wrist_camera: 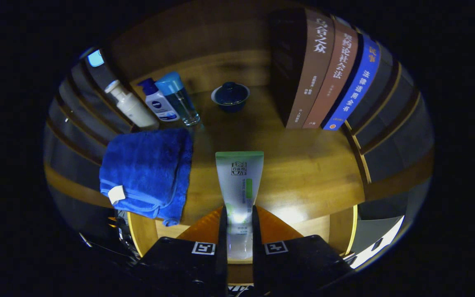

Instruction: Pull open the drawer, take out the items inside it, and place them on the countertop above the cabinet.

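Ahead of me I see 3 books (331, 74) standing upright together. Left of them sits a dark lidded bowl (230, 96). Further left, 3 bottles cluster: a clear blue-capped bottle (178, 97), a small white-and-blue bottle (158, 101) and a white pump bottle (132, 106).

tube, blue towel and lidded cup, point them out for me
tube (239, 181): gripper view, mid body, held between the fingers
blue towel (146, 169): gripper view, middle of the folded cloth
lidded cup (230, 95): gripper view, on its lid
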`<state>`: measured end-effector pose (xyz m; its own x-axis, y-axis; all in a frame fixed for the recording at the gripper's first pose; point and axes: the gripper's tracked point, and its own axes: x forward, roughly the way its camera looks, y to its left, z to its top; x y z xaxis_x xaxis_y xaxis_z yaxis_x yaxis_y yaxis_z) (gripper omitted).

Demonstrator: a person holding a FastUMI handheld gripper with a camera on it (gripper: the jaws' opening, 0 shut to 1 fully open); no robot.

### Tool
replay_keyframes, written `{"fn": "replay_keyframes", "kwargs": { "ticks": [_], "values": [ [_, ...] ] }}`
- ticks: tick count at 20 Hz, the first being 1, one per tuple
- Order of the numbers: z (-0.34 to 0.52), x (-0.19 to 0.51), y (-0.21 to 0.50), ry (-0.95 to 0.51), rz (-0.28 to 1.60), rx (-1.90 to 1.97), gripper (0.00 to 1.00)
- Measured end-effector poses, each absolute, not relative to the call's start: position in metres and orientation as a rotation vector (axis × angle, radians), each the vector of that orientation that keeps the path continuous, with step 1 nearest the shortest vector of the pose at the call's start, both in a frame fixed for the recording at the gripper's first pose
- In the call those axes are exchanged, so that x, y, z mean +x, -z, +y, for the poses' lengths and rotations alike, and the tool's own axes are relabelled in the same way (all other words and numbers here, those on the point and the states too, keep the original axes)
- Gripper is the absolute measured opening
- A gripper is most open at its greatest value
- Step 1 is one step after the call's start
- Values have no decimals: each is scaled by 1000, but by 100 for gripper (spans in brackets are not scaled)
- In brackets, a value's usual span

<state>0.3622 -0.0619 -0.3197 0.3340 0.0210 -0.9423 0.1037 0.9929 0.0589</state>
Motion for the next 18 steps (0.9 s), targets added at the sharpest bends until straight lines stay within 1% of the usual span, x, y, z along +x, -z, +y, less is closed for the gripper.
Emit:
{"fn": "replay_keyframes", "kwargs": {
  "ticks": [5, 8, 9, 11, 12, 13, 15, 18],
  "values": [
    [-69, 391, 339, 85, 1259, 102, 28],
    [-67, 396, 349, 88, 1284, 88, 28],
    [-64, 398, 353, 75, 1294, 98, 30],
    [-60, 398, 354, 65, 1297, 99, 38],
    [-59, 399, 354, 57, 1292, 90, 38],
    [-60, 398, 350, 53, 1293, 65, 43],
    [-67, 395, 347, 56, 1292, 7, 66],
    [-61, 389, 345, 32, 1278, 26, 100]
  ]
}}
